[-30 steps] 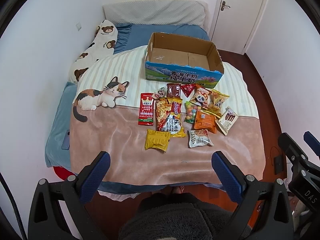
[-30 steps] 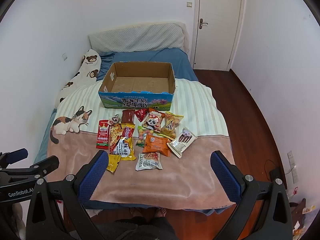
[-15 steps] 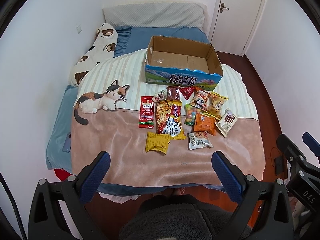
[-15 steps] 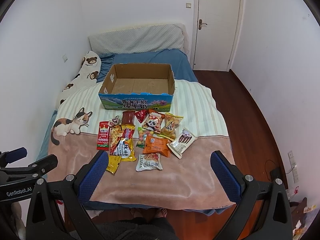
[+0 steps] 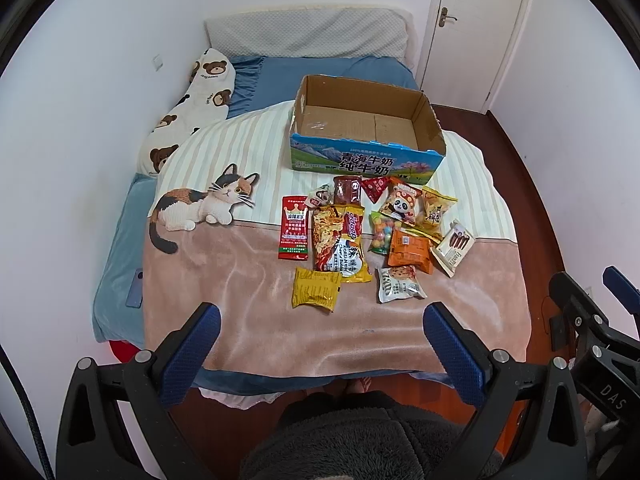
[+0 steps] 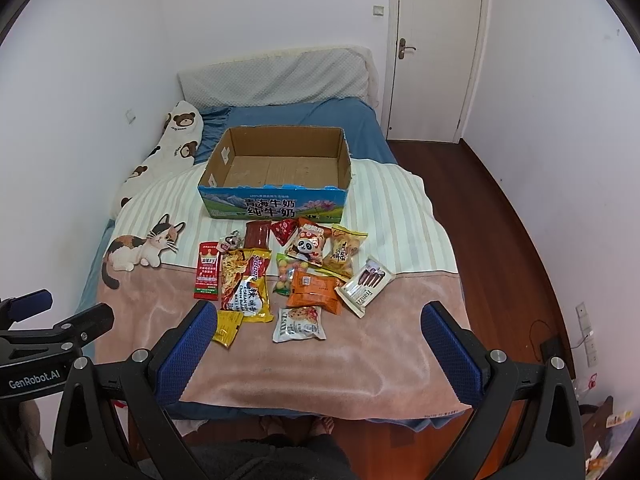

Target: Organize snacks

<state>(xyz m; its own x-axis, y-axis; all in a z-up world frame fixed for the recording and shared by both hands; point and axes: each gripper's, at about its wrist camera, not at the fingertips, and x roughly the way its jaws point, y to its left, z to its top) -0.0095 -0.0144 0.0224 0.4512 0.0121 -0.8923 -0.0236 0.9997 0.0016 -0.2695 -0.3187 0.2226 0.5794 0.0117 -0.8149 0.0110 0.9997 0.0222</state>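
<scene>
Crinkly snack packets on plush blanket

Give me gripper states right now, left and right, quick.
Left gripper: open, jaws spread wide, holding nothing, short of the snacks.
Right gripper: open, jaws spread wide, holding nothing.

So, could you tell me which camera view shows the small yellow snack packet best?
The left wrist view: the yellow packet lies whole and unobstructed between the open fingers of the left gripper. In the right wrist view, the right gripper's left finger hides part of the packet.
</scene>
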